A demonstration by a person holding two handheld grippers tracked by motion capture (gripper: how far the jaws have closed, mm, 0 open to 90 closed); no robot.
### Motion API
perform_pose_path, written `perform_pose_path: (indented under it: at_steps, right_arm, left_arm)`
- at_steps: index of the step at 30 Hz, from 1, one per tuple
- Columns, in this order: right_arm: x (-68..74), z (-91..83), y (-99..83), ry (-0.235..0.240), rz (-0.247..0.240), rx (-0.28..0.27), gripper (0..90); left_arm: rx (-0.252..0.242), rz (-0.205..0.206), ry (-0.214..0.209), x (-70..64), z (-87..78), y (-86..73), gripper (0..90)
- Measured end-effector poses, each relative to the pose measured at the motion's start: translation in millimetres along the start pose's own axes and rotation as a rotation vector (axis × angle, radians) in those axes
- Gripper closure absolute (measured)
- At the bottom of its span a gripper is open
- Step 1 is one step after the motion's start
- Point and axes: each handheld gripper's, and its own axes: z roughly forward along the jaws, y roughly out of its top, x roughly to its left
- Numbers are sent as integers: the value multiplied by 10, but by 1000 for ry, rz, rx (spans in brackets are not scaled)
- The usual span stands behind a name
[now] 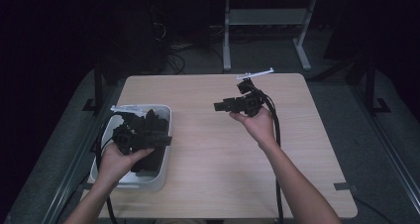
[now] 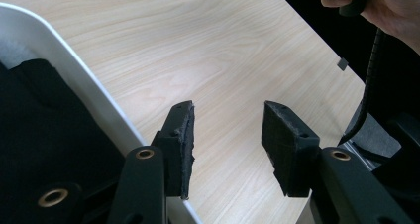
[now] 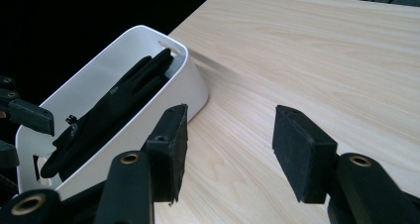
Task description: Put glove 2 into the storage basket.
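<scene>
My left gripper [image 1: 166, 140] hangs over the right rim of the white bin [image 1: 166, 172] at the table's [image 1: 218, 149] left side, jaws spread wide with nothing between them. The black gloves [image 3: 106, 110] lie inside that bin. My right gripper [image 1: 220, 106] hovers above the table's middle, well apart from the bin, jaws likewise wide and empty, aimed toward it.

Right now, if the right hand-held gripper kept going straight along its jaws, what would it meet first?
Probably bare table. The right hand-held gripper has open jaws aimed down at the wood just beside the white bin holding a black glove; depth is uncertain.
</scene>
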Motion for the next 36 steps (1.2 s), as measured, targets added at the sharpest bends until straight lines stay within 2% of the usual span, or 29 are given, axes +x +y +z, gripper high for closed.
perform_pose_path:
  at_steps: [19,36]
  right_arm:
    - [-220,-396,-204,-49,42,-40,458]
    - [-373,-592,-416,-74,77,-40,444]
  left_arm:
    - [18,26,-38,-154,225,88,528]
    - [40,52,-65,-272,376,137,515]
